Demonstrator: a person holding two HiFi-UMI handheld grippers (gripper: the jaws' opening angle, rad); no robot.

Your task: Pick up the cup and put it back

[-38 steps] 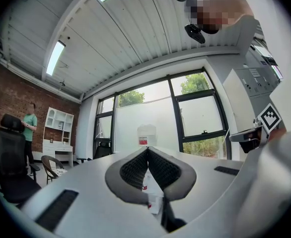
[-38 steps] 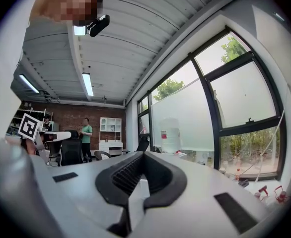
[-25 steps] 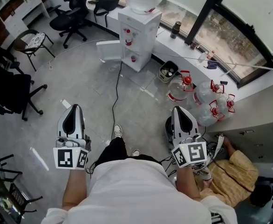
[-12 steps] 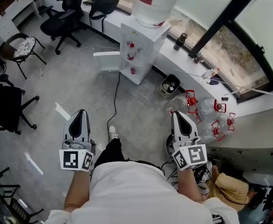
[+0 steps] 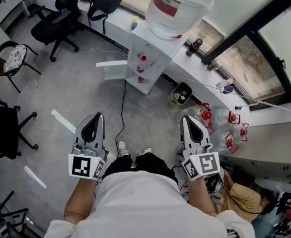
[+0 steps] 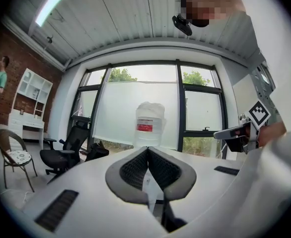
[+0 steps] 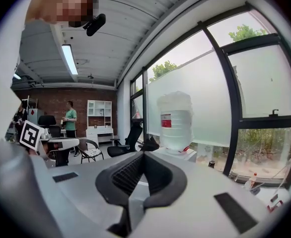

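Left gripper [image 6: 148, 151]: jaws together, nothing between;
Right gripper [image 7: 143, 154]: jaws together, empty;
Water bottle [image 5: 180, 4]: red label [image 6: 146, 127], print seemingly too small to read

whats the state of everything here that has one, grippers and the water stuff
left gripper, shut, nothing between the jaws
right gripper, shut, nothing between the jaws
water dispenser, upright, bottle loaded on top
water bottle, seated neck-down on the dispenser
bin, open, things inside
dark flask, upright on the sill
office chair, upright
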